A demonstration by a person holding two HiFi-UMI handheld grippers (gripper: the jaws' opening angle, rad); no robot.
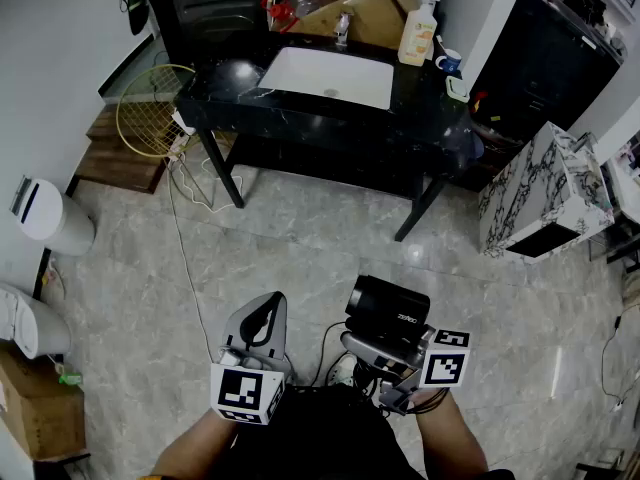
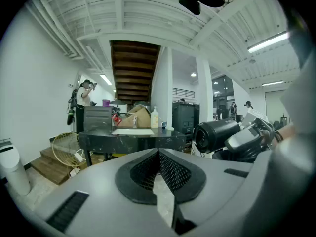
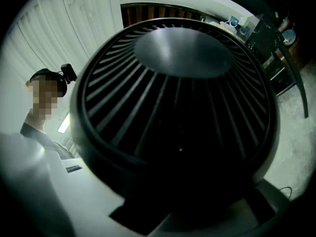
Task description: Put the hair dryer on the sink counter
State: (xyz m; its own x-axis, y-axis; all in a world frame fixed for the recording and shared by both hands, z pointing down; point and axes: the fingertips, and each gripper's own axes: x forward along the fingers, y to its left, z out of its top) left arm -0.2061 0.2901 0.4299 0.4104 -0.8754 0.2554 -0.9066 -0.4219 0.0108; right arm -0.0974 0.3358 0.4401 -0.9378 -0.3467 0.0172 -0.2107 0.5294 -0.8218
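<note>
The head view takes in the whole scene. The person stands on a pale marbled floor, well short of the black worktop, which lies at the far side with a white basin set into it. A soap bottle and a cardboard box stand at the worktop's far edge. A yellow wire basket leans by its left end and a marble-patterned cabinet stands to its right.

Near the person, the right gripper carries the black hair dryer, its barrel pointing towards the far side. The dryer is in the air over the floor, not on the worktop.

The right gripper view shows what the head view cannot. The dryer's ribbed rear grille fills nearly the whole picture, and the pale fingers close against the dryer's body on either side. Little of the room shows past it.

The left gripper is just left of the dryer and apart from it. Its own view shows its fingers pressed together with nothing between them. Beyond them that view shows the worktop side-on, with the soap bottle on it, and the dryer's barrel at the right.
</note>
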